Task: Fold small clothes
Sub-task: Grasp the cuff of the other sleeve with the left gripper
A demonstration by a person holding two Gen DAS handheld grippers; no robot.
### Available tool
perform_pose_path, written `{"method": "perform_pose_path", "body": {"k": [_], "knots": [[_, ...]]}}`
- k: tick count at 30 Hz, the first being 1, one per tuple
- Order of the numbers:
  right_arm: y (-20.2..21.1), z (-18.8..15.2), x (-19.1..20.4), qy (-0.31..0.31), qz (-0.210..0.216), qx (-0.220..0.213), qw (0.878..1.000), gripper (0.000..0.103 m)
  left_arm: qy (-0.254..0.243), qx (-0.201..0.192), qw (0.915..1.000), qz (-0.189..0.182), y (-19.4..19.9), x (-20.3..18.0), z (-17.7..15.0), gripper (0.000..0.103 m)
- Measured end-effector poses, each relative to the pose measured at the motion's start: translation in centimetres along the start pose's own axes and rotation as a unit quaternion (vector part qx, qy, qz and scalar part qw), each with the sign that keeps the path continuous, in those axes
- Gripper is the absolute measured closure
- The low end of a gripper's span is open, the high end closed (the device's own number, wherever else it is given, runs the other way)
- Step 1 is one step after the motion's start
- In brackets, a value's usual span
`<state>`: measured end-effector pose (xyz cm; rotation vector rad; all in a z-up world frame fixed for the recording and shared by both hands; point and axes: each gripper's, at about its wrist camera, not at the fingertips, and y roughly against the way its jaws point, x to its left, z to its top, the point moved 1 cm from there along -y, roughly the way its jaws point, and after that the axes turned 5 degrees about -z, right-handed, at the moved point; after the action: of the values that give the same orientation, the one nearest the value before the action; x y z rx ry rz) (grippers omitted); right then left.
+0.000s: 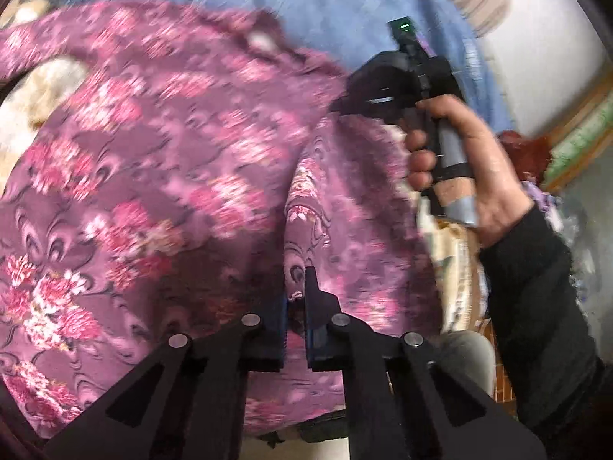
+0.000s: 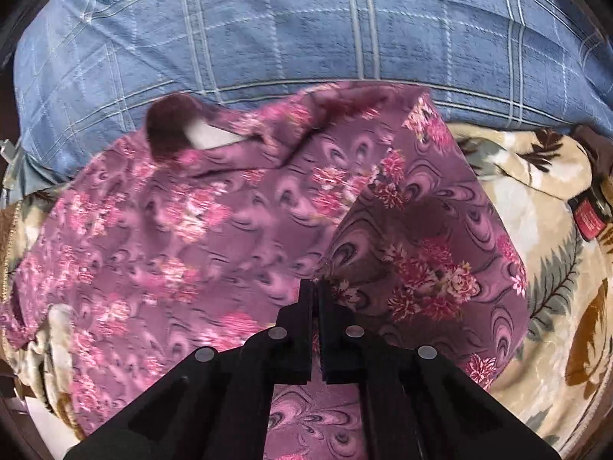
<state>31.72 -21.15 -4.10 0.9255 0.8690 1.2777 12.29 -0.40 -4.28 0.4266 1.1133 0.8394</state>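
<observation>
A purple garment with pink flower print [image 1: 161, 176] fills both views and lies over the bed; it also shows in the right wrist view [image 2: 214, 237]. My left gripper [image 1: 295, 287] is shut on a fold of its edge. My right gripper [image 2: 316, 287] is shut on another part of its edge, with a folded flap [image 2: 425, 253] hanging to the right. In the left wrist view the right gripper's body [image 1: 402, 76] shows in a hand at the garment's far edge; its fingertips are hidden by cloth. The left view is motion-blurred.
A blue checked cover [image 2: 291, 27] lies behind the garment. A cream blanket with leaf print [image 2: 544, 253] lies under it, to the right. The person's hand and black sleeve [image 1: 536, 299] are at the right of the left wrist view.
</observation>
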Motion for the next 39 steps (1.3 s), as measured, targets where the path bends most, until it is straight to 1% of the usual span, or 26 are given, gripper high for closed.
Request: {"method": "perform_pose_path", "body": {"k": [2,3,4,5,6,7,8,9,10,12,13,14,15,16,17,18,20,23,25,27,28,31,34,35,37,39], "knots": [[-1.7,-0.3,0.5,0.004,-0.007,0.020,1.000,0.098,0.018,0.024,0.9992,0.025,-1.4,1.2,-0.1,0.097],[-2.7,-0.5,0.7,0.005,0.001,0.031,1.000,0.093,0.024,0.024,0.9983,0.047,-1.6,1.6,-0.1,0.096],[-4.0,-0.8,0.9,0.008,0.016,0.048,0.999,0.092,0.021,0.017,0.9981,0.055,-1.4,1.6,-0.2,0.093],[-4.2,-1.2,0.8,0.006,0.021,0.047,0.999,0.091,0.006,0.004,0.9983,0.057,-0.9,1.2,-0.1,0.088],[-3.4,-1.4,0.7,0.002,0.027,0.034,0.999,0.081,-0.004,-0.007,0.9984,0.057,-0.5,0.9,0.0,0.084],[-2.1,-1.7,0.4,-0.006,0.051,0.020,0.998,0.067,-0.016,-0.025,0.9980,0.056,0.4,0.5,-0.1,0.074],[-0.1,-2.1,0.1,-0.019,0.089,-0.002,0.996,0.059,-0.022,-0.044,0.9970,0.059,1.0,0.3,0.1,0.062],[1.1,-2.5,0.0,-0.025,0.104,-0.015,0.994,0.046,-0.022,-0.058,0.9961,0.063,1.4,0.3,0.1,0.060],[3.1,-3.2,-0.2,-0.032,0.117,-0.036,0.992,0.040,-0.020,-0.070,0.9953,0.065,1.7,0.5,0.2,0.060],[6.1,-4.6,0.2,-0.031,0.134,-0.059,0.989,0.040,-0.005,-0.088,0.9931,0.077,2.2,1.3,0.6,0.060],[7.7,-6.0,0.1,-0.029,0.154,-0.071,0.985,0.039,0.006,-0.096,0.9919,0.084,2.4,1.9,0.8,0.060],[8.4,-6.0,-0.1,-0.031,0.168,-0.076,0.982,0.038,0.020,-0.102,0.9907,0.088,2.7,2.5,0.8,0.060],[9.1,-7.0,0.5,-0.032,0.182,-0.080,0.979,0.037,0.039,-0.107,0.9893,0.090,3.2,3.3,0.9,0.060],[9.8,-8.8,0.5,-0.033,0.199,-0.082,0.976,0.037,0.053,-0.112,0.9880,0.092,3.8,3.8,0.9,0.060],[9.8,-9.1,0.9,-0.037,0.206,-0.082,0.974,0.037,0.067,-0.119,0.9860,0.095,4.5,4.2,0.8,0.060],[10.3,-10.2,0.8,-0.040,0.215,-0.079,0.973,0.036,0.078,-0.127,0.9840,0.098,5.4,4.6,0.6,0.060],[11.5,-12.5,1.3,-0.038,0.235,-0.075,0.968,0.036,0.104,-0.137,0.9798,0.102,6.9,5.6,0.5,0.056],[13.4,-15.0,2.8,-0.014,0.238,-0.085,0.967,0.036,0.128,-0.151,0.9743,0.108,9.2,6.9,0.1,0.056],[14.4,-16.1,3.8,0.003,0.244,-0.092,0.965,0.036,0.139,-0.162,0.9699,0.118,10.6,7.5,0.1,0.056],[14.8,-16.5,5.0,0.019,0.251,-0.096,0.963,0.036,0.164,-0.175,0.9644,0.112,11.8,8.6,0.3,0.054],[14.8,-16.5,5.4,0.022,0.253,-0.096,0.962,0.036,0.179,-0.180,0.9613,0.107,12.4,9.4,0.6,0.052],[14.8,-16.4,6.5,0.023,0.267,-0.095,0.959,0.036,0.246,-0.199,0.9446,0.087,13.8,12.8,1.7,0.052],[14.8,-16.3,7.8,0.028,0.272,-0.094,0.957,0.036,0.316,-0.221,0.9201,0.068,15.0,16.9,2.8,0.052],[14.7,-16.2,8.2,0.030,0.272,-0.094,0.957,0.036,0.342,-0.232,0.9081,0.068,15.5,18.7,3.1,0.052],[14.3,-15.8,9.1,0.034,0.274,-0.088,0.957,0.036,0.375,-0.248,0.8901,0.076,16.3,21.2,3.6,0.052],[13.6,-15.4,10.1,0.038,0.274,-0.082,0.957,0.036,0.387,-0.269,0.8781,0.085,17.1,22.9,4.2,0.052]]}}
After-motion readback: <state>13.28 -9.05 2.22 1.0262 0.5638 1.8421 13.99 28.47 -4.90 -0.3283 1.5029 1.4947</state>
